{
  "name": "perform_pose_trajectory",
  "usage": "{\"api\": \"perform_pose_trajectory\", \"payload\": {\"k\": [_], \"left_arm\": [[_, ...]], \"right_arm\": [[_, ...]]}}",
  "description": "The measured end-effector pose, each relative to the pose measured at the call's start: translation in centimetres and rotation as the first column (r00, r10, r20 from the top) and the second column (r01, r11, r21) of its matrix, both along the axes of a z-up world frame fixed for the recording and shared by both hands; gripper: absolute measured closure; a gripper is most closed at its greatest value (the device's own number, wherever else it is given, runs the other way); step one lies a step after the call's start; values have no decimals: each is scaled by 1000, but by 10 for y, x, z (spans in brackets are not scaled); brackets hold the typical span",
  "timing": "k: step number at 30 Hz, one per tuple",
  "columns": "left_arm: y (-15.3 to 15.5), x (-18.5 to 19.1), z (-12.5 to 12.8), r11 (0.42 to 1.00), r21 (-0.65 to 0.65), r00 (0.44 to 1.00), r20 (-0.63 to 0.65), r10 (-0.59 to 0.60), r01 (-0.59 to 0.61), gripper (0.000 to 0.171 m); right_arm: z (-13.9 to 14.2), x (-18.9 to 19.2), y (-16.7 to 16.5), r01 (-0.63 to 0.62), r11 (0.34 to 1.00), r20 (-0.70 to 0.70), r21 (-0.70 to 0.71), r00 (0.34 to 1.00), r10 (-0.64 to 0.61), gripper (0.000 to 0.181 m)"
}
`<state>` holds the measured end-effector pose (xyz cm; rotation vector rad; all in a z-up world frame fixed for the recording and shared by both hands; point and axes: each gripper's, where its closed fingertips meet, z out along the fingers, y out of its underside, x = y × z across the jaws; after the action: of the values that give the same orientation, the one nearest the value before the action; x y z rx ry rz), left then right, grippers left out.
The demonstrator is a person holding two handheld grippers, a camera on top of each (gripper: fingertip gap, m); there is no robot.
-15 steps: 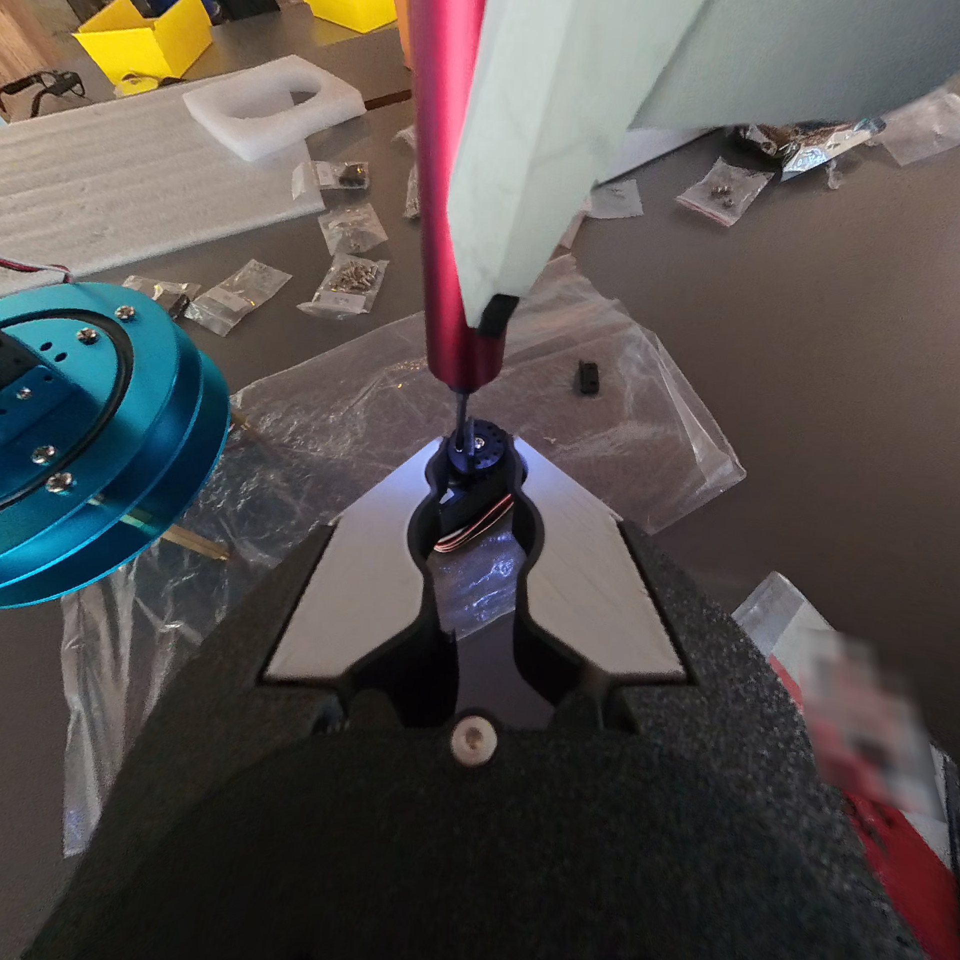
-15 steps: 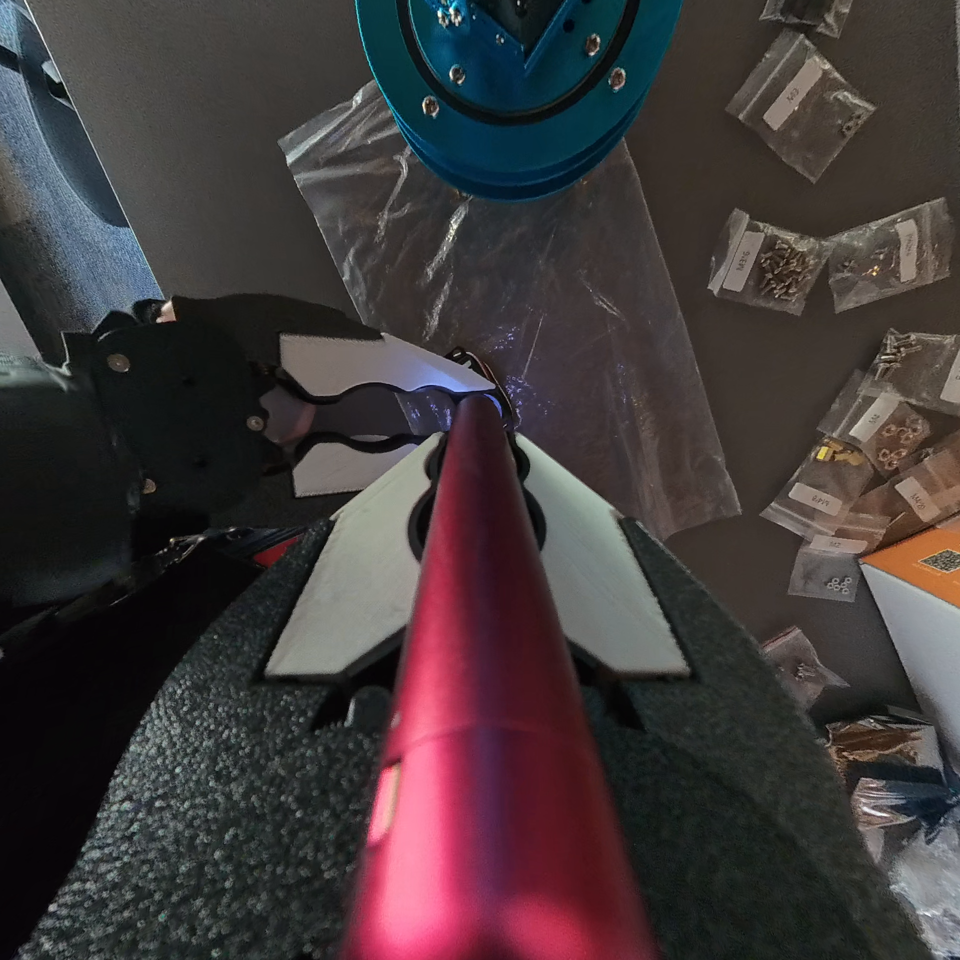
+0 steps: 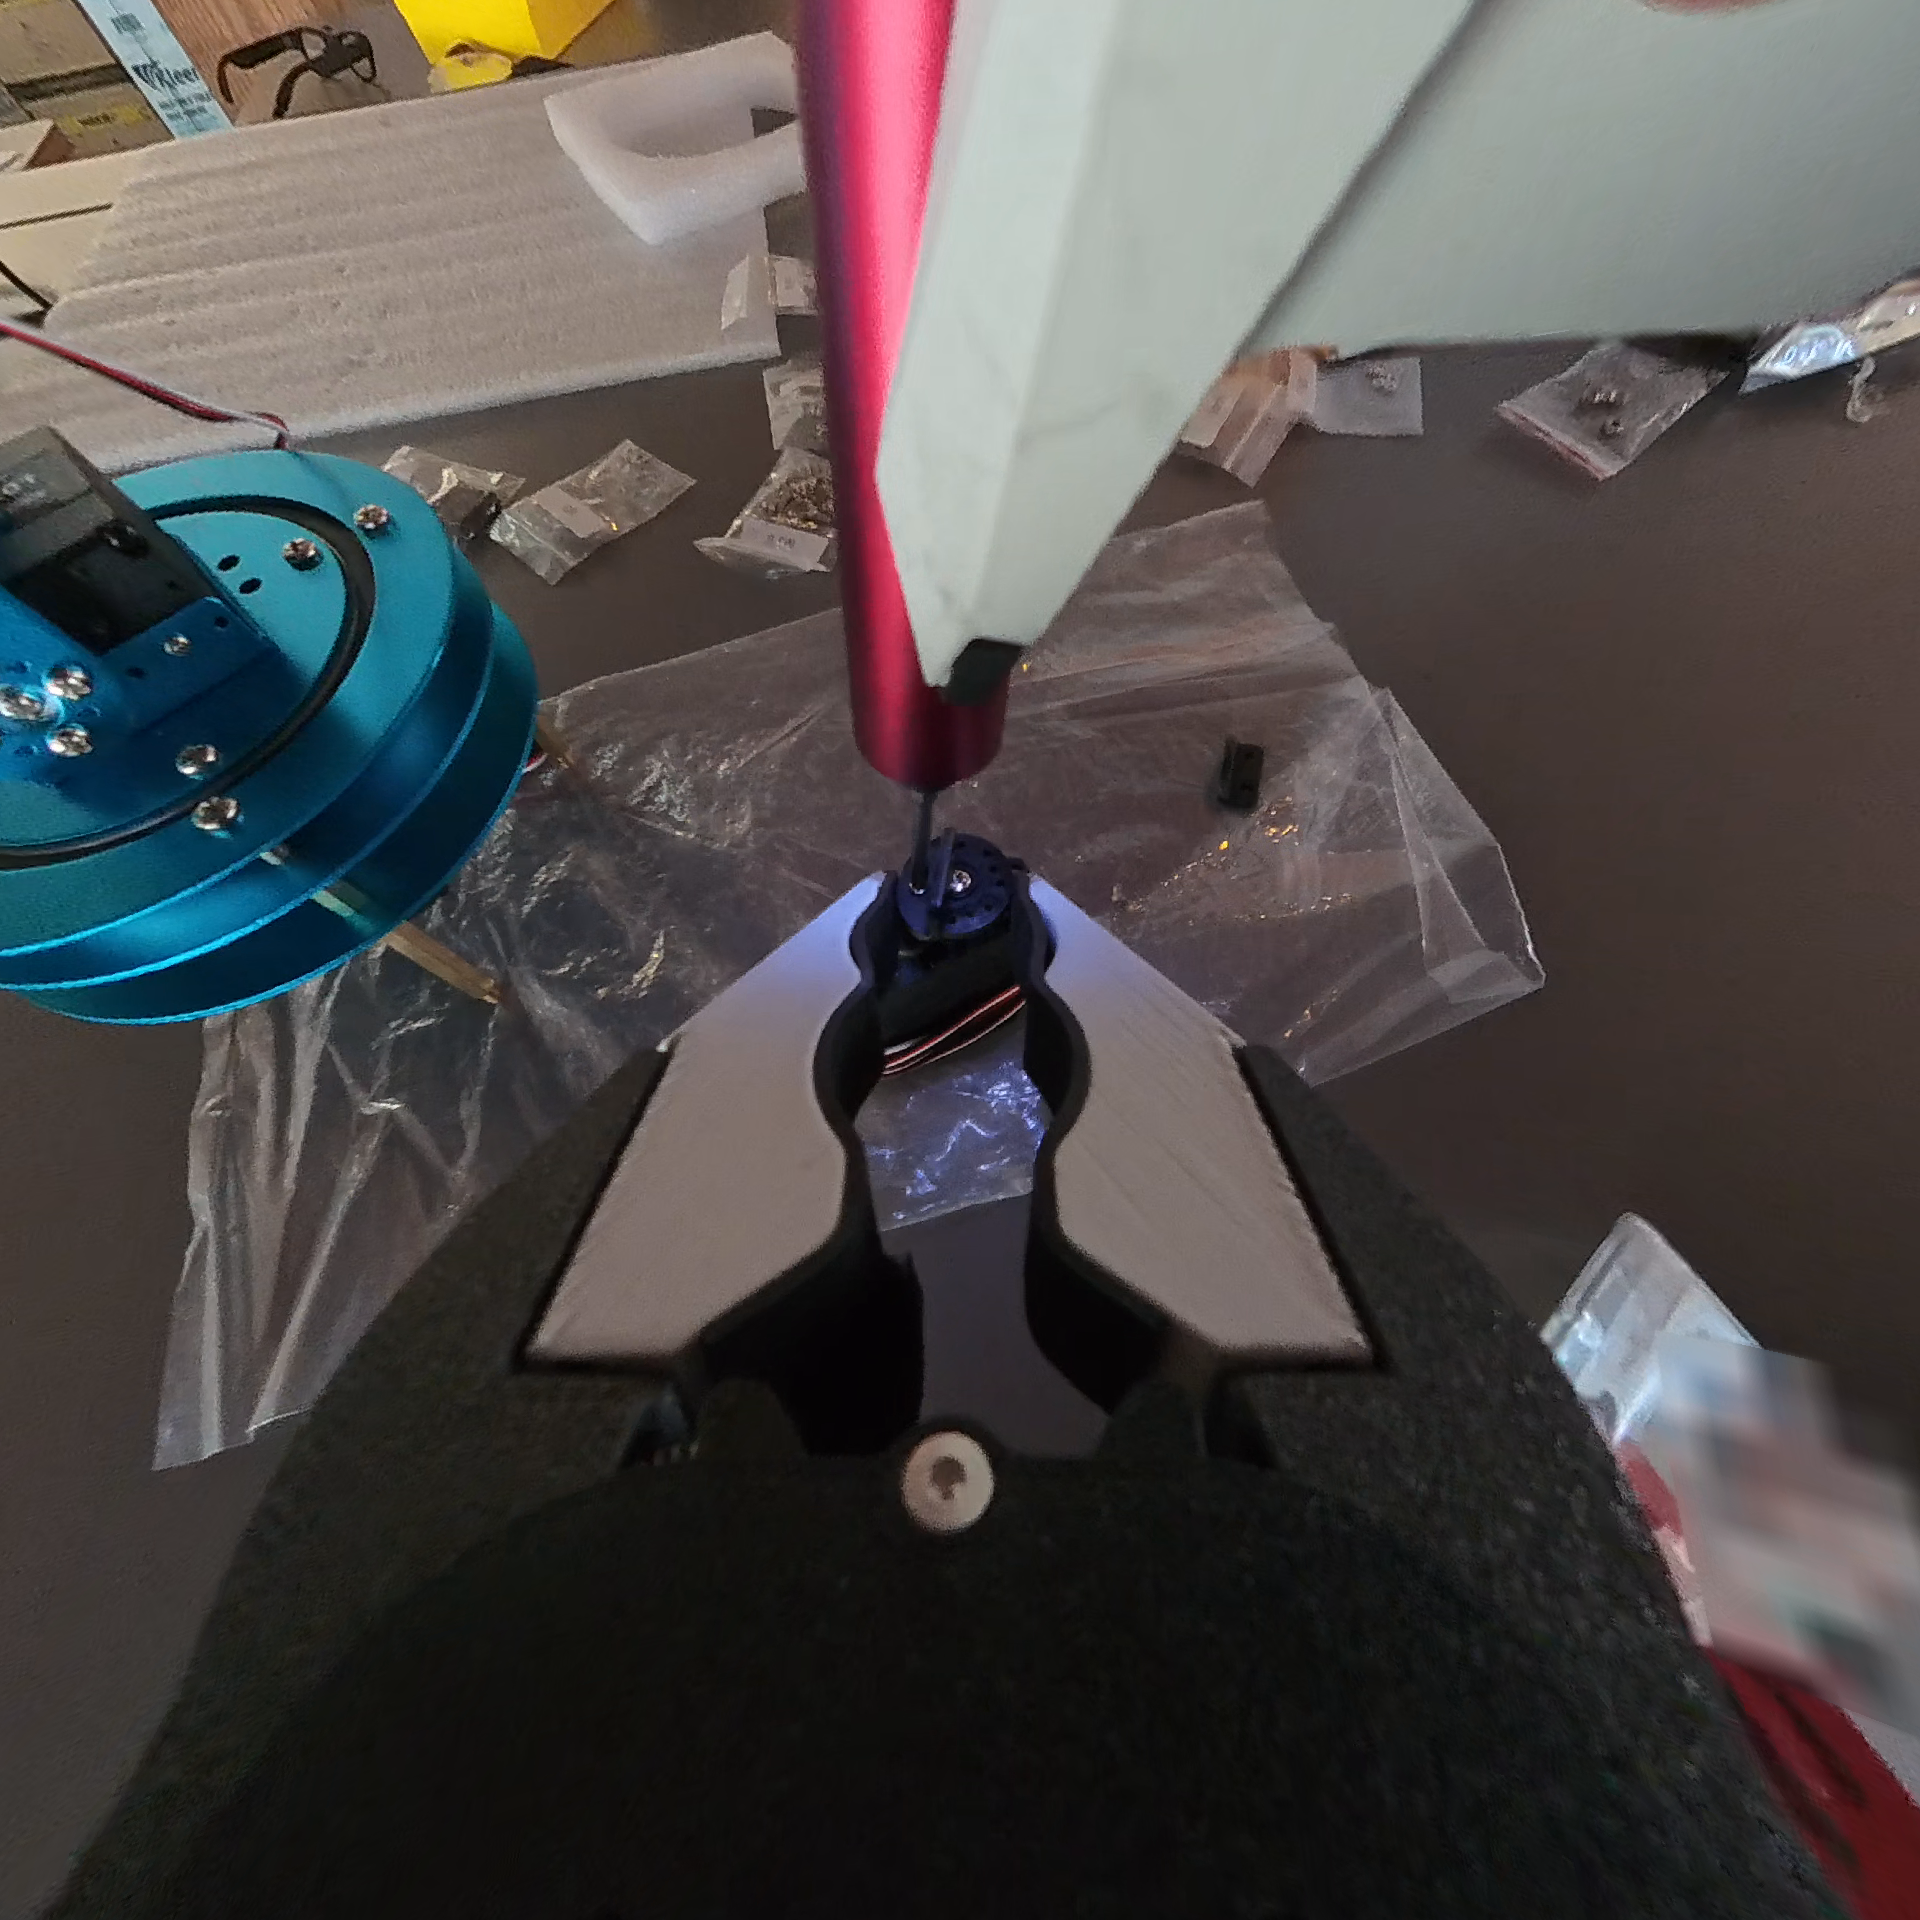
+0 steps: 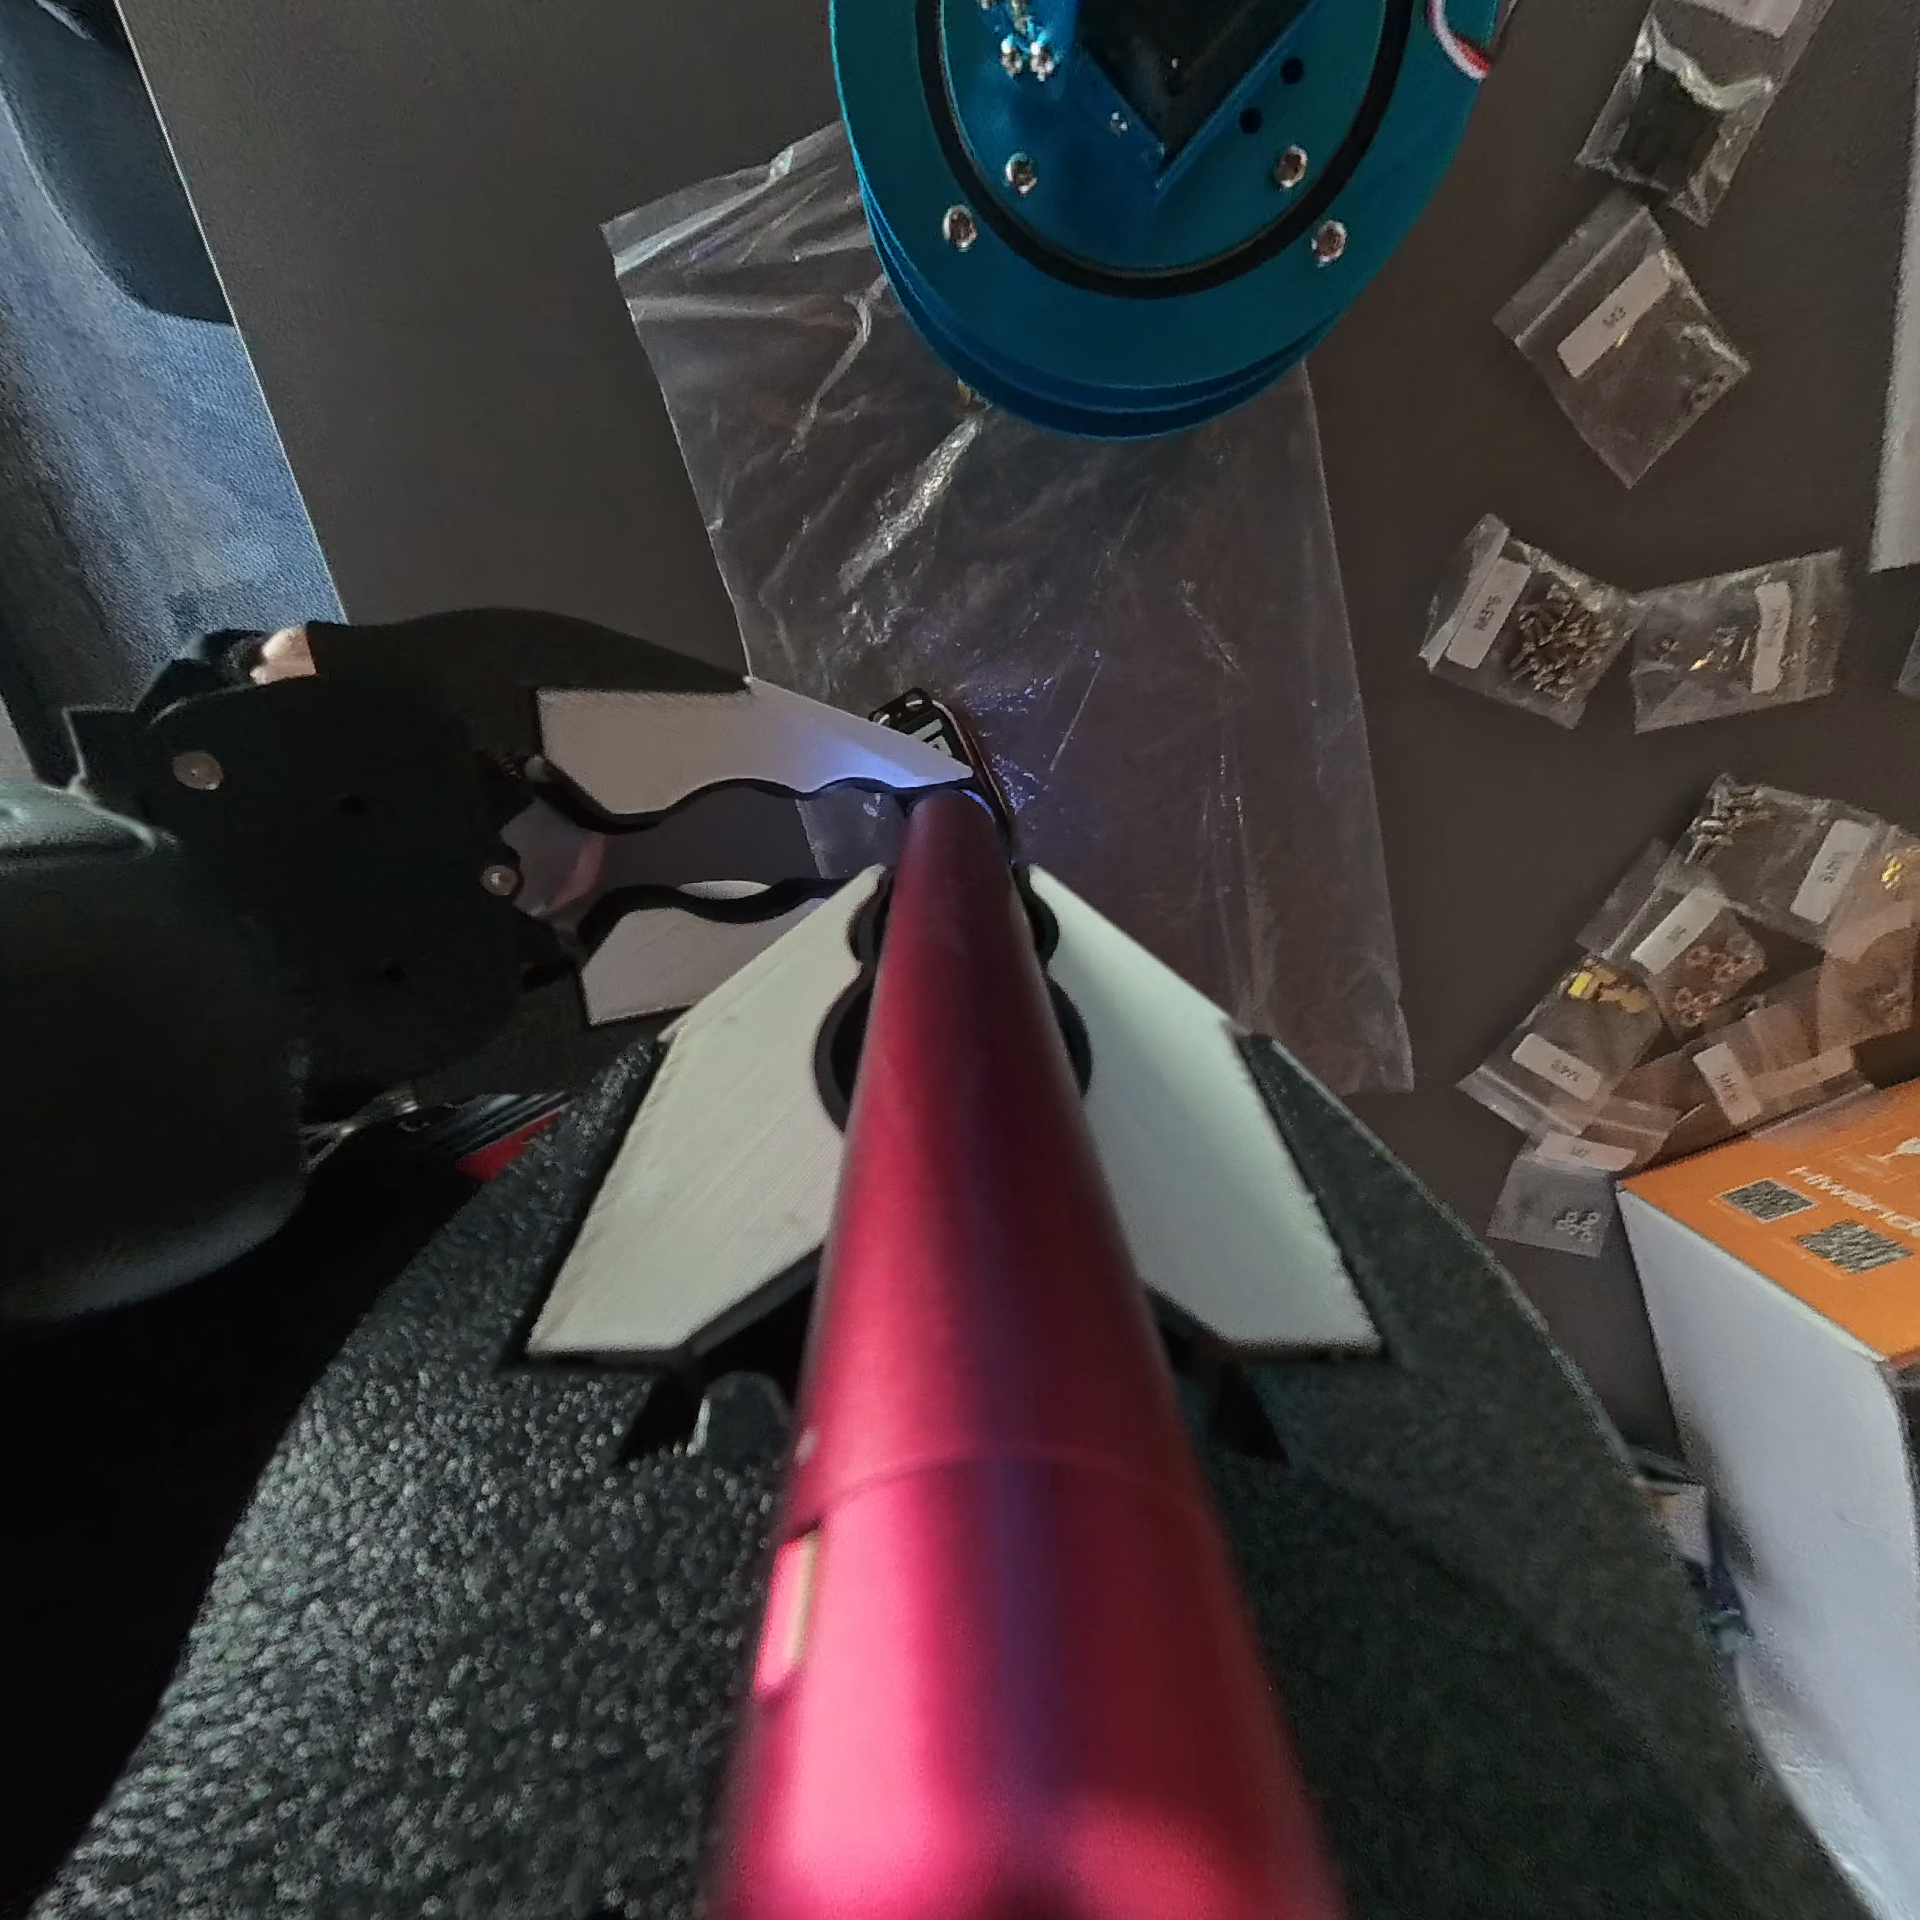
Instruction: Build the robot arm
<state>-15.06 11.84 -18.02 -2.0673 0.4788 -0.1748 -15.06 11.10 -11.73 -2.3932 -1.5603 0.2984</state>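
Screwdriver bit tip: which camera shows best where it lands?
The left wrist view. There the red screwdriver shows its thin bit reaching the dark servo horn held by the left gripper. In the right wrist view the screwdriver's own barrel hides the tip.

My left gripper (image 3: pixel 951 935) reaches up from the bottom of its frame, its fingers pinched nearly together at the tips, while my right gripper (image 4: pixel 961 883), its fingers clamped, points up the centre of its own frame.
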Motion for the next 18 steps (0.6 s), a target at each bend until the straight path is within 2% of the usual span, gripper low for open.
{"api": "perform_pose_trajectory", "payload": {"k": [6, 10, 13, 16, 18], "left_arm": [[0, -3, 1, 998, 8, 998, 4, 58, -59, 151], [-1, -12, 3, 989, 42, 988, -53, 145, -142, 137], [-4, -6, 2, 991, 32, 990, -40, 134, -132, 150], [-5, -7, 2, 989, 44, 986, -77, 146, -143, 151], [-4, -6, 2, 988, 21, 987, -52, 152, -151, 151]], "right_arm": [[0, -1, 1, -23, 999, -22, -31, 1000, 22, 157], [-1, -2, 0, -20, 1000, -21, -22, 1000, 19, 157], [0, -3, 0, -32, 999, -13, -8, 999, 32, 157], [-1, -3, 0, -46, 999, -4, -6, 999, 46, 157], [-1, -3, 0, -58, 998, 2, -1, 998, 58, 157]]}}
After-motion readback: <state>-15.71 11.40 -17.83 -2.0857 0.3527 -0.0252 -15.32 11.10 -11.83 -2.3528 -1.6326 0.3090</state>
